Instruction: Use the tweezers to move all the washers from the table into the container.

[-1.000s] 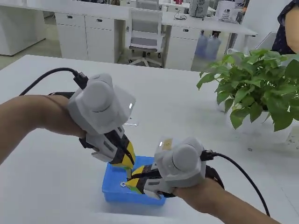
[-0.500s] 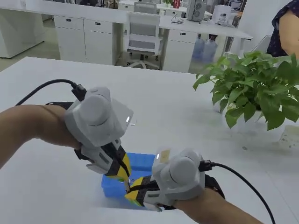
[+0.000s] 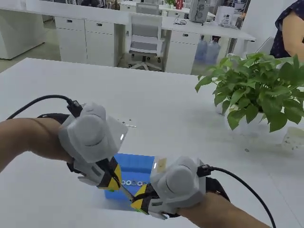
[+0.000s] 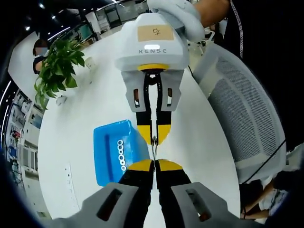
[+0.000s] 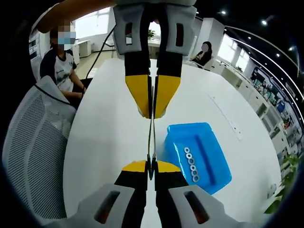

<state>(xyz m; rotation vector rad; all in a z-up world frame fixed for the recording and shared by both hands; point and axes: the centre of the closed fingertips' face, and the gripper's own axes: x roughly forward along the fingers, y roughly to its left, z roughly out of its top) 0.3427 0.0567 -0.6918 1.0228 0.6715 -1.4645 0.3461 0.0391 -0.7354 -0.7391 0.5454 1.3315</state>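
The left claw (image 4: 154, 164) and right claw (image 5: 151, 166) pinch the tweezers (image 5: 151, 133); gripper views show washers (image 4: 121, 154) rowed in the container (image 4: 104, 159).

1. I see a white table (image 3: 180, 109) running from the near edge to the far side.
2. A leafy green plant (image 3: 256, 95) in a white pot (image 3: 260, 132) stands on the table at the far right.
3. Beyond the table, a grey office chair (image 3: 146, 35) faces a row of white desks, with drawers (image 3: 85, 33) to its left.
4. Bluish water bottles (image 3: 209, 47) stand on the floor right of that chair.
5. A person's arm and dark sleeve (image 3: 289, 28) show at the far right.
6. From the gripper views I make out a white mesh chair (image 4: 237, 104) beside the table's near side, and a seated person (image 5: 59, 66) behind it.
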